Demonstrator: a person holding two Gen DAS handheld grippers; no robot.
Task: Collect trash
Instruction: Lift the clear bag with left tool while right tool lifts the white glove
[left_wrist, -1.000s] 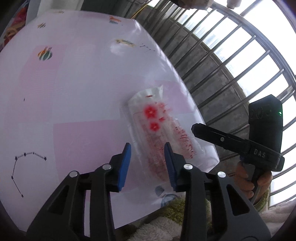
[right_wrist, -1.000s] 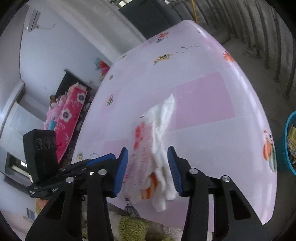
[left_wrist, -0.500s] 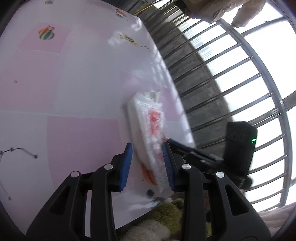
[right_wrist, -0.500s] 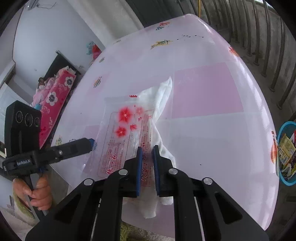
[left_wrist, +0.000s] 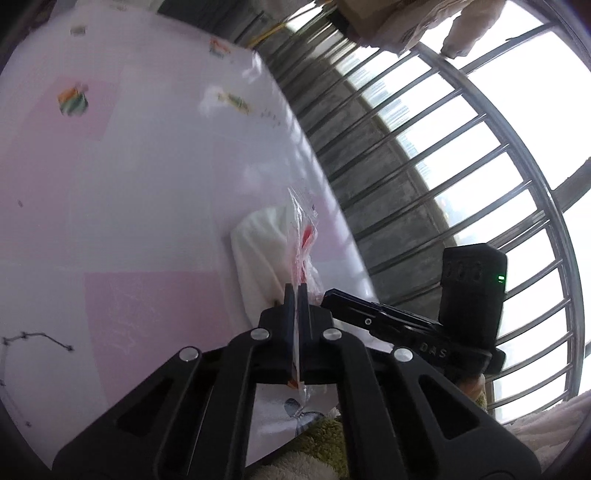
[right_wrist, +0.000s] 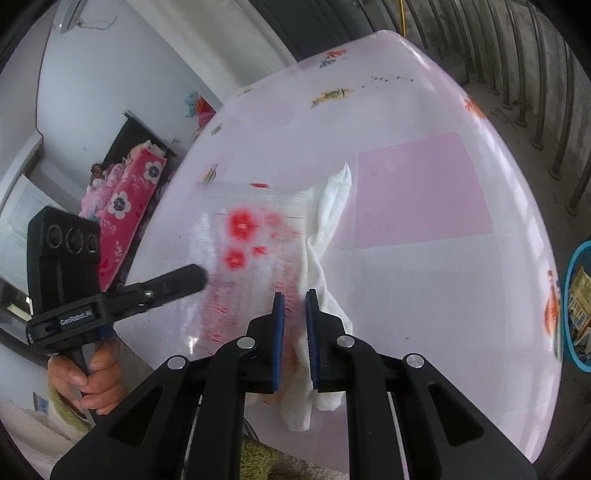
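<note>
My left tongs (left_wrist: 295, 295) and right tongs (right_wrist: 294, 302) are black plastic, with silver screws and blue-lined fingers (right_wrist: 277, 332).

Pink table (right_wrist: 424, 192), white tissue (right_wrist: 332, 206) (crumpled), wrapper (right_wrist: 251, 243)

Bright daylight through the window bars (left_wrist: 461, 155) overexposes; fisheye edges bend, slight blur.

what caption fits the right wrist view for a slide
Right gripper pinches a clear red-flowered plastic bag and white tissue on the pink table; left gripper meets the bag's left side.
</note>
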